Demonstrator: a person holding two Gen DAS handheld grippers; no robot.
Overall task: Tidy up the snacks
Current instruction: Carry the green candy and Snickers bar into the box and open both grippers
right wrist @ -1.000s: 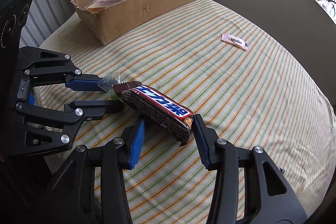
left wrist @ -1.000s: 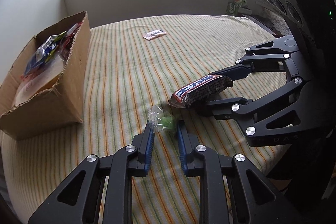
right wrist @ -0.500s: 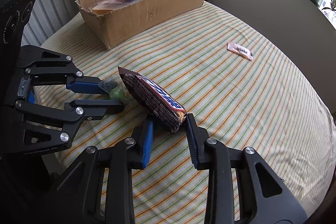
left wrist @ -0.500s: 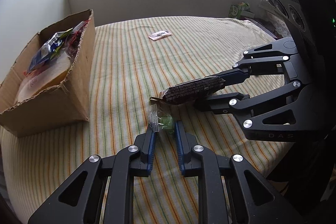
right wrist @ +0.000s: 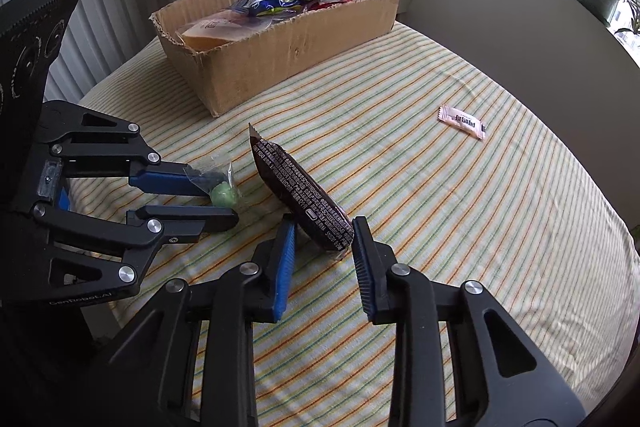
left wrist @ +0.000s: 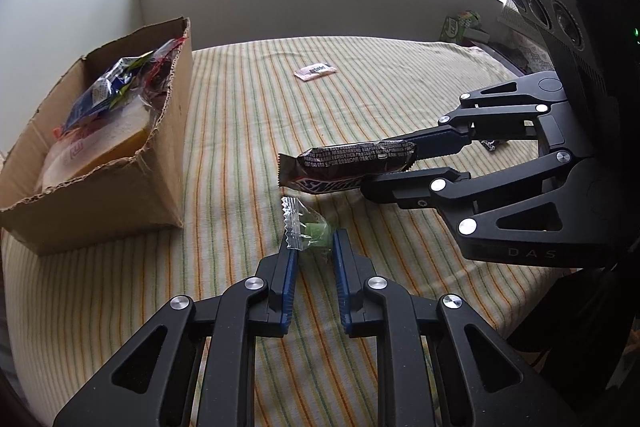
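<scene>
Striped cloth in green, orange and cream covers the counter (right wrist: 460, 227), and both grippers hang low over its near part. The left gripper (left wrist: 311, 247) is clenched on a small candy (left wrist: 310, 229), a pale green sweet in a clear crinkled wrapper whose sealed end sticks up past the left blue pad; in the right wrist view the same candy (right wrist: 224, 195) sits at the fingertips of that gripper (right wrist: 222, 201), apparently lifted a little off the cloth. The right gripper (right wrist: 323, 241) grasps a dark brown chocolate bar (right wrist: 298, 193) by its near end, and the bar is turned so that the printed back seam faces up, its far end tilted upward toward the box. From the left wrist view the bar (left wrist: 348, 163) lies roughly level, held by the right gripper (left wrist: 404, 167), just above and beyond the candy without touching it. An open cardboard box (right wrist: 288, 43) stands at the far left side of the counter, already holding several packets, among them a blue and yellow-green wrapper and a pale orange package. Well apart from everything else, a small pink sachet (right wrist: 462, 122) lies flat on the cloth to the right of the box.
</scene>
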